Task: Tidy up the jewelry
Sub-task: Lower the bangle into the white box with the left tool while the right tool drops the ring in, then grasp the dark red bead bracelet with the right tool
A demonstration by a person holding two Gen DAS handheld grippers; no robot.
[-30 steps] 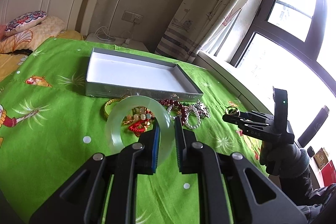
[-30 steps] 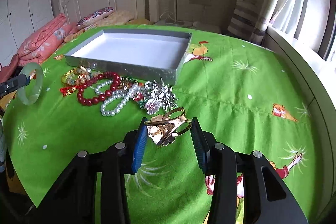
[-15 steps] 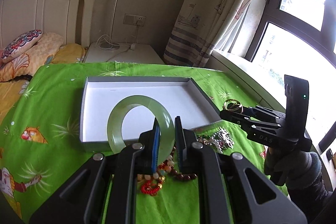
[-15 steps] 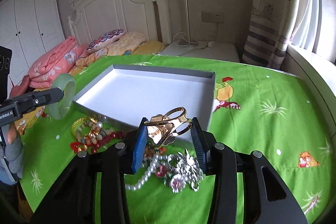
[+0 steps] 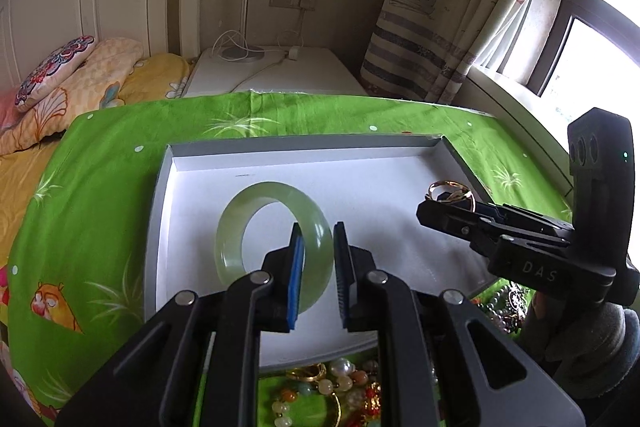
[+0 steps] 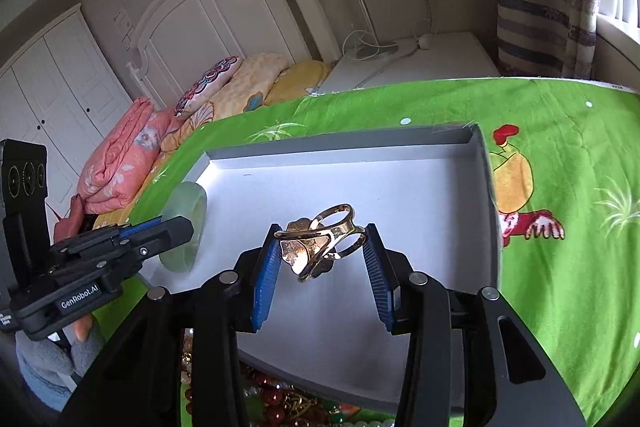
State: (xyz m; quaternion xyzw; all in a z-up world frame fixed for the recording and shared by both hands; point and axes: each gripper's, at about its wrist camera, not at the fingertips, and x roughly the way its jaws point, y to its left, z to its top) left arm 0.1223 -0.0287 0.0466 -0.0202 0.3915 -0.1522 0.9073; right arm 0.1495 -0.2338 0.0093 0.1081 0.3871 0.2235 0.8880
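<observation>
Two views, one legend: each gripper carries one piece above the open box.

Left wrist view, left gripper (image 5: 316, 259): jaws narrow, blue pads pressed on either side of the band of the jade bangle (image 5: 256, 227), which stands on edge with its ring ahead of the fingertips and to their left.
Left wrist view, reason for hold: gripping across the thin band probably keeps the smooth hoop from rolling out; the hoop hangs free, ready to be lowered.
Left wrist view, gray box (image 5: 160, 211): open, white floor bare; the bangle hangs over its left half, clear of the walls.
Left wrist view, right gripper (image 5: 450, 205): enters from the right above the box's right wall, a gold piece at its tip.
Left wrist view, bead pile (image 5: 332, 391): loose beads and gold items on the green cloth (image 5: 96, 195), just outside the near wall, likely waiting their turn.

Right wrist view, right gripper (image 6: 320, 247): jaws at a middling width, pads bearing on the gold ornament (image 6: 316, 243) held crosswise between them.
Right wrist view, ornament position: over the middle of the box floor (image 6: 400, 195), not resting on it as far as can be judged.
Right wrist view, left gripper (image 6: 176, 227): at the left, bangle (image 6: 188, 219) edge-on over the box's left side, well apart from the ornament, so the two pieces should land separately.
Right wrist view, remaining jewelry (image 6: 276, 407): red and pearl beads below the near wall.
</observation>
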